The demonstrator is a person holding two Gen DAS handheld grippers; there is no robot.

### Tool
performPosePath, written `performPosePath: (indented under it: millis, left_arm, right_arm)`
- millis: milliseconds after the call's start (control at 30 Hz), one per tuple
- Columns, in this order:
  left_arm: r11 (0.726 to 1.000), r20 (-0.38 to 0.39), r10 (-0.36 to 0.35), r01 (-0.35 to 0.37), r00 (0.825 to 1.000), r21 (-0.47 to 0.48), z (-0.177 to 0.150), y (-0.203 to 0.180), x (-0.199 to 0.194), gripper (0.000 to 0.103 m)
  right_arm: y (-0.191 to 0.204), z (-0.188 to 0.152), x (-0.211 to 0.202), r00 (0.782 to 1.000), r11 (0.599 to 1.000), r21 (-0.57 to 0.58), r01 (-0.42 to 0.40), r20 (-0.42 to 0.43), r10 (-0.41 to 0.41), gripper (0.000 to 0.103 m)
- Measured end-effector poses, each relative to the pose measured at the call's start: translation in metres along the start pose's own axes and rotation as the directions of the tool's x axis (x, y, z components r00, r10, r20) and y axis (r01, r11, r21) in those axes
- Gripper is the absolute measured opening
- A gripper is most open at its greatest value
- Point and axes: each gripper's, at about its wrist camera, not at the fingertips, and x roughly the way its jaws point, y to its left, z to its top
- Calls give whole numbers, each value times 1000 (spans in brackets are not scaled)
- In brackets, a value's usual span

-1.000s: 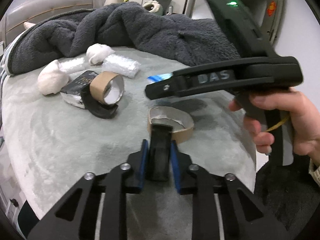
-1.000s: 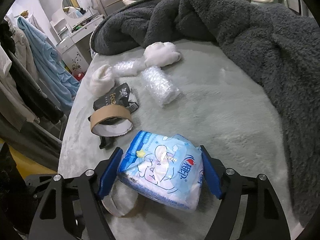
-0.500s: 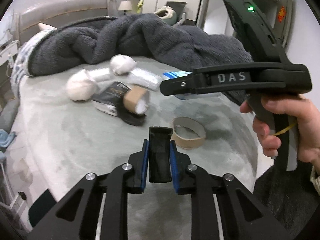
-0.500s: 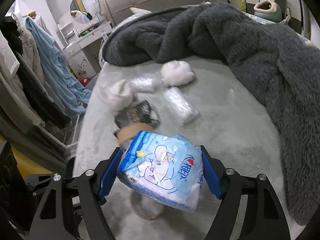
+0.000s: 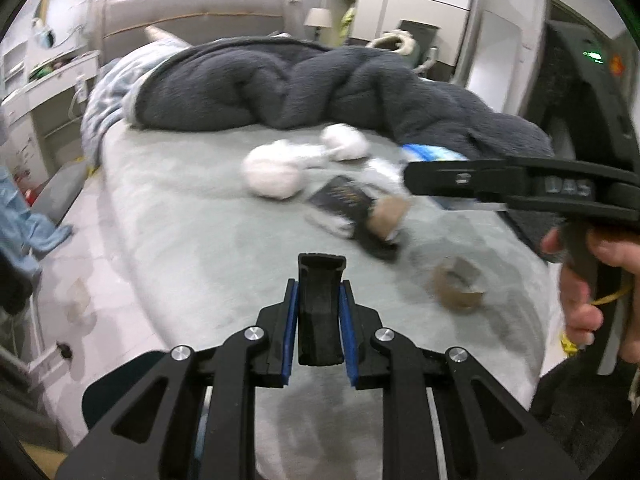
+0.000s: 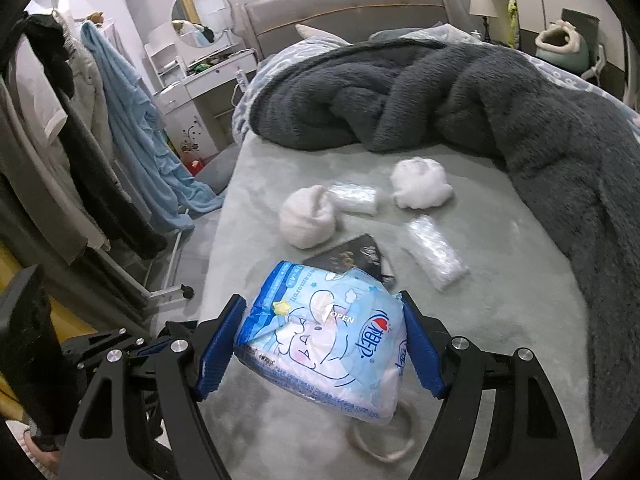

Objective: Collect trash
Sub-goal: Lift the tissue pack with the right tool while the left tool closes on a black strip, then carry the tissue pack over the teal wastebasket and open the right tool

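Observation:
My right gripper [image 6: 320,344] is shut on a light blue tissue pack [image 6: 324,340] and holds it above the grey bed [image 6: 520,320]. My left gripper [image 5: 320,308] is shut on a black plastic piece [image 5: 321,308] above the bed's near part. On the bed lie two white fluffy balls [image 6: 307,220] [image 6: 420,184], two clear plastic wraps [image 6: 434,252] [image 6: 354,198], a black packet [image 6: 352,256], a cardboard tape roll on a black holder [image 5: 390,216] and a flat tape ring [image 5: 460,282]. The right gripper's body [image 5: 520,188] shows in the left wrist view.
A dark grey fleece blanket [image 6: 460,92] is heaped over the far and right side of the bed. A clothes rack with hanging clothes [image 6: 100,140] stands left of the bed. A dressing table with a round mirror [image 6: 200,20] stands behind it.
Both grippers have risen and pulled back from the bed, each keeping its load. The items on the bed look smaller and farther. The left view has swung leftward.

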Motion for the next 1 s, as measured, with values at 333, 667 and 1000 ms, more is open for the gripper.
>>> performPosePath:
  millis: [333, 667, 1000]
  left_arm:
    - [988, -26, 87, -90, 996, -123, -11, 54, -13, 22]
    - [967, -111, 152, -171, 982, -189, -31, 100, -10, 22]
    - [942, -234, 186, -241, 954, -234, -60, 142, -3, 22]
  right_arm:
    - [50, 4, 20, 999, 995, -92, -42, -24, 40, 77]
    - [98, 3, 40, 995, 981, -166, -95, -56, 87, 77]
    - [147, -3, 67, 986, 961, -234, -145, -108, 123, 77]
